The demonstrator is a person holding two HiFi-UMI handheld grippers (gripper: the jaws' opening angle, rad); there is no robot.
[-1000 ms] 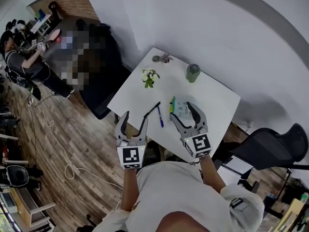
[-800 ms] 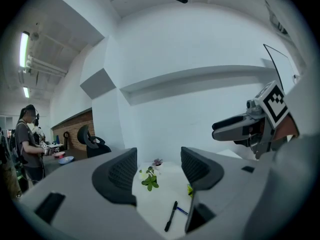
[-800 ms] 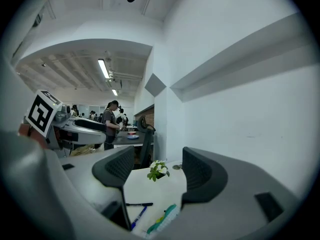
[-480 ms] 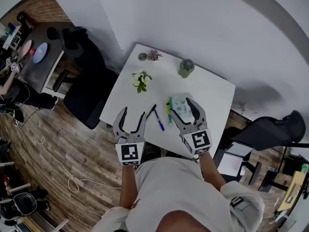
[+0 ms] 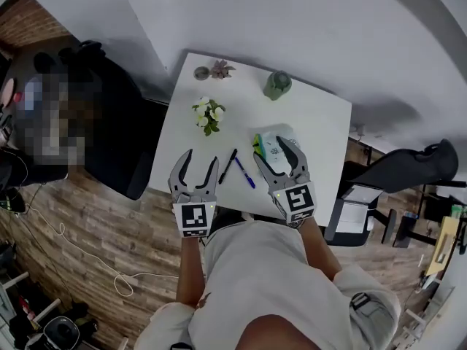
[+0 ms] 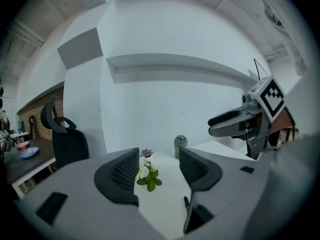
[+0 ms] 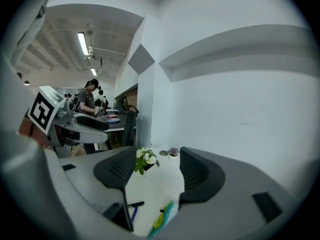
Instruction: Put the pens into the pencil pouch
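The left tongs (image 5: 201, 159) and right tongs (image 5: 270, 152), both wide and empty with jaws just closing slightly, hover at the near edge of the white square table (image 5: 314, 122), where 1 black pen (image 5: 228, 166) and 1 blue pen (image 5: 245, 173) lie between them, just left of the pale green-edged fabric pencil pouch (image 5: 277, 131).

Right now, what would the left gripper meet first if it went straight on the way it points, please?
Probably the flowers, centred between the jaws, though depth is unclear. On the left gripper the jaws have just been closing, with nothing between them.
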